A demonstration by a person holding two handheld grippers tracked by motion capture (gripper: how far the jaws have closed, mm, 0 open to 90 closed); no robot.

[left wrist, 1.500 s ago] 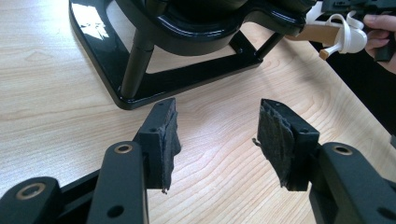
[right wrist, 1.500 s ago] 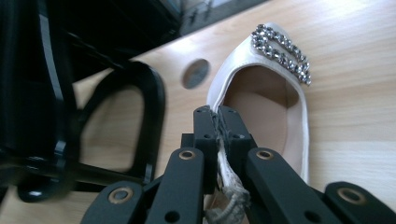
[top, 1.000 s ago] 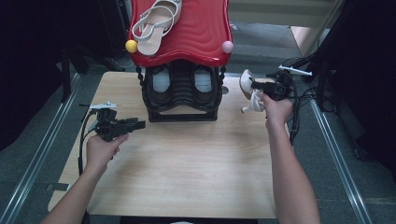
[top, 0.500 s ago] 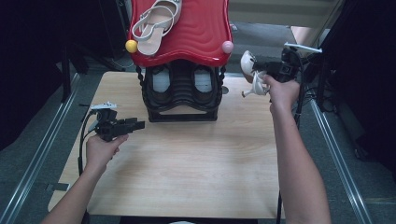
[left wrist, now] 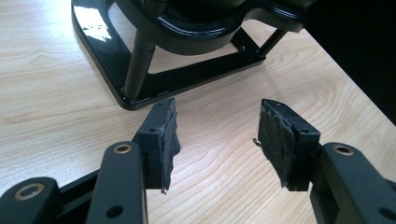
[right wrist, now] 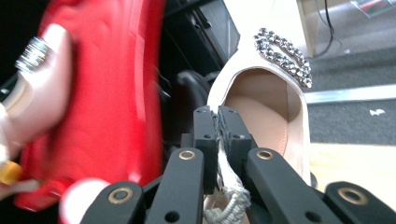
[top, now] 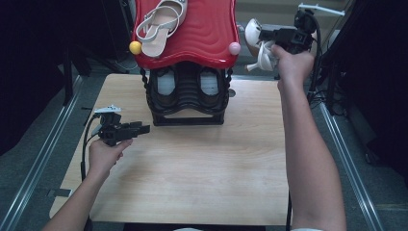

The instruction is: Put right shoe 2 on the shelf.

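A black shoe rack (top: pixel 187 96) with a wavy red top shelf (top: pixel 202 33) stands at the table's far middle. One cream strappy sandal (top: pixel 159 24) lies on that shelf. My right gripper (top: pixel 262 36) is raised beside the shelf's right end, shut on a strap of a second cream sandal (top: pixel 255 45), whose rhinestone trim (right wrist: pixel 282 53) and open heel cup (right wrist: pixel 261 107) fill the right gripper view. My left gripper (top: pixel 144 129) hovers low over the table, left of the rack's base (left wrist: pixel 187 74), jaws open with nothing between them.
A pair of dark shoes with white insoles (top: pixel 185 82) sits on the rack's lower tier. Yellow (top: pixel 135 47) and pink (top: pixel 234 48) knobs cap the red shelf's front corners. The wooden table (top: pixel 202 173) is bare in front of the rack. Metal rails run along both sides.
My right gripper has carried the sandal up and away from me, from beside the rack's lower tier to the level of the red shelf. The left gripper has stayed put.
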